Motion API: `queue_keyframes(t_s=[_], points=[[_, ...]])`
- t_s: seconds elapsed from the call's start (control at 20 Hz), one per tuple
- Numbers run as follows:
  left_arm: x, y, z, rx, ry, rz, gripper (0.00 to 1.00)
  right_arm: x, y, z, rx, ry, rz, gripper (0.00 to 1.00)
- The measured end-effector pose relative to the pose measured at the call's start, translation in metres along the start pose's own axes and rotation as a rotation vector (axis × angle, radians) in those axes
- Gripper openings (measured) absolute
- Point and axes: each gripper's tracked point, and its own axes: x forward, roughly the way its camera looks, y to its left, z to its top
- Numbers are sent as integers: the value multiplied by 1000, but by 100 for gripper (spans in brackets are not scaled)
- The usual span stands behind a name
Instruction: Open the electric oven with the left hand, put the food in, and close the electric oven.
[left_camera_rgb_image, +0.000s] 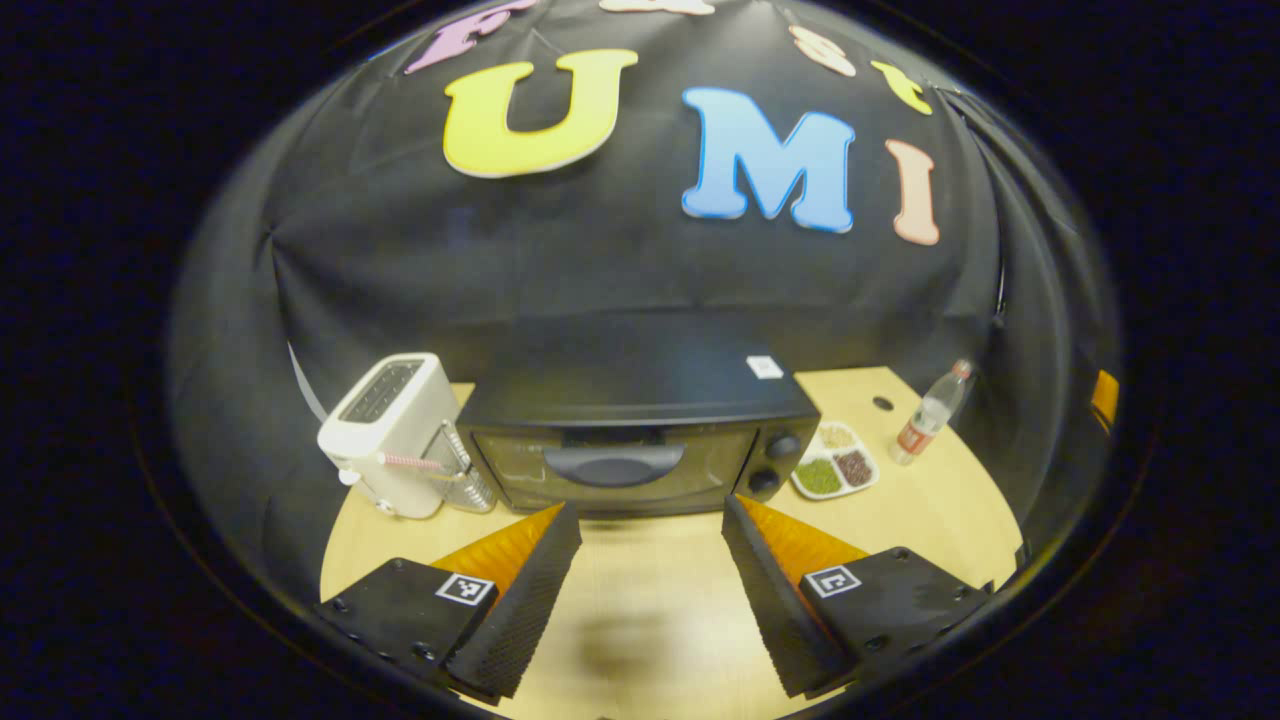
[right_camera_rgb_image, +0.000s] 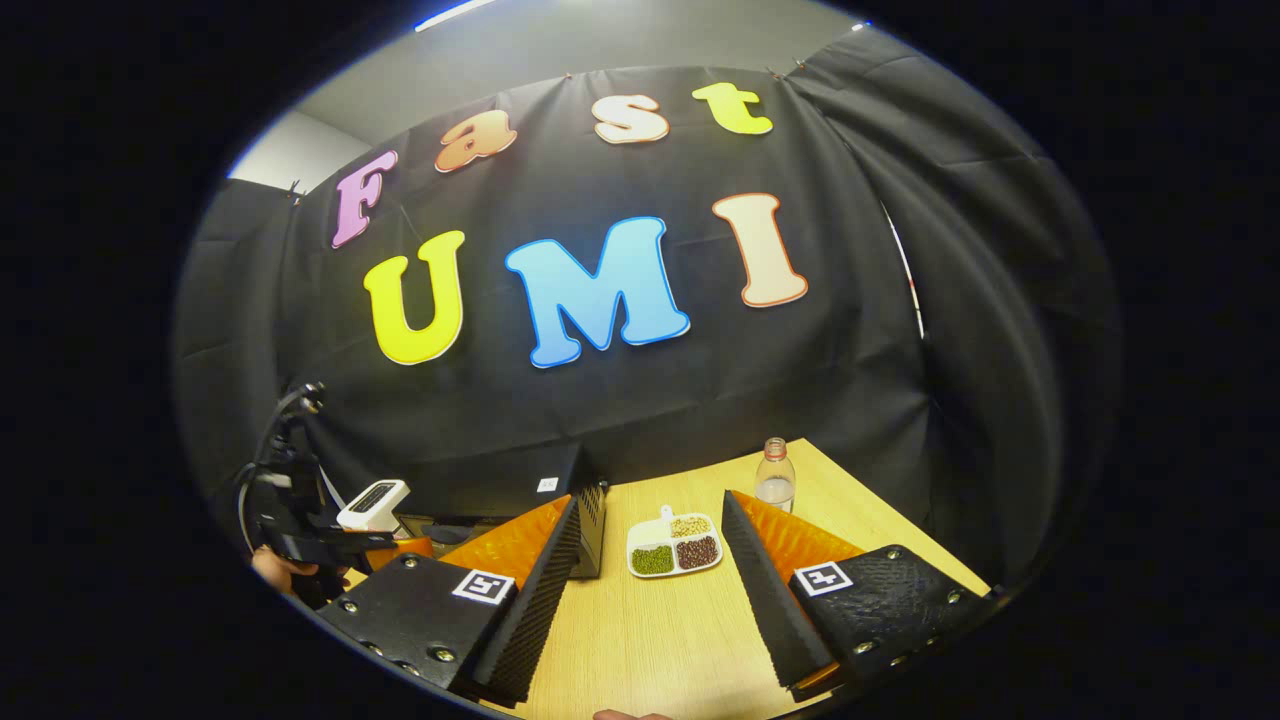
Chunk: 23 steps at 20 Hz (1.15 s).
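Electric oven (left_camera_rgb_image: 640, 440) shut (left claw (left_camera_rgb_image: 650, 520) wide, empty)

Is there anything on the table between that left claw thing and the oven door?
No. In the left gripper view, only bare wooden table lies between the open left gripper and the oven, whose door is shut.

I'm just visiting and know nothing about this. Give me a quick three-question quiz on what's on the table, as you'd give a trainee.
1. True or false: the oven door is open.
2. What stands on the oven's far side from the toaster: A) a plate of food, B) a kettle, C) a pan?
3. Fill in: the left claw is ____ and holds nothing.

Key: 1 false; 2 A; 3 open.
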Motion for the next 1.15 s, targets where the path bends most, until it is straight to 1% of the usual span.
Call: queue_keyframes(t_s=[0.05, 0.1, 0.15, 0.25, 0.35, 0.4, 0.5, 0.7, 0.8, 1.0, 1.15], points=[[-18, -3, 19, 3, -62, 3, 100, 0, 3, 7, -13, -11, 7, 87], [-36, -8, 38, 11, -127, 4, 97, 1, 8, 14, -24, -23, 17, 87], [-56, -12, 59, 22, -199, 16, 100, 0, 13, 22, -31, -40, 25, 87], [-96, -17, 96, 35, -337, 39, 93, -5, 23, 45, -34, -86, 48, 87], [-140, -24, 123, 24, -448, 49, 97, -12, 34, 64, -42, -122, 69, 87], [-158, -27, 132, 18, -486, 54, 100, -15, 40, 73, -46, -137, 83, 87], [-185, -33, 140, 3, -509, 42, 100, -22, 51, 85, -49, -158, 104, 87], [-207, -28, 150, 8, -545, 29, 100, -26, 65, 91, -52, -178, 114, 87], [-207, -22, 146, 16, -537, 35, 100, -27, 69, 93, -55, -183, 109, 87], [-199, -8, 141, -14, -521, 17, 90, -28, 77, 91, -61, -178, 84, 87], [-194, 7, 140, -16, -521, 2, 90, -29, 84, 91, -66, -181, 59, 86]])
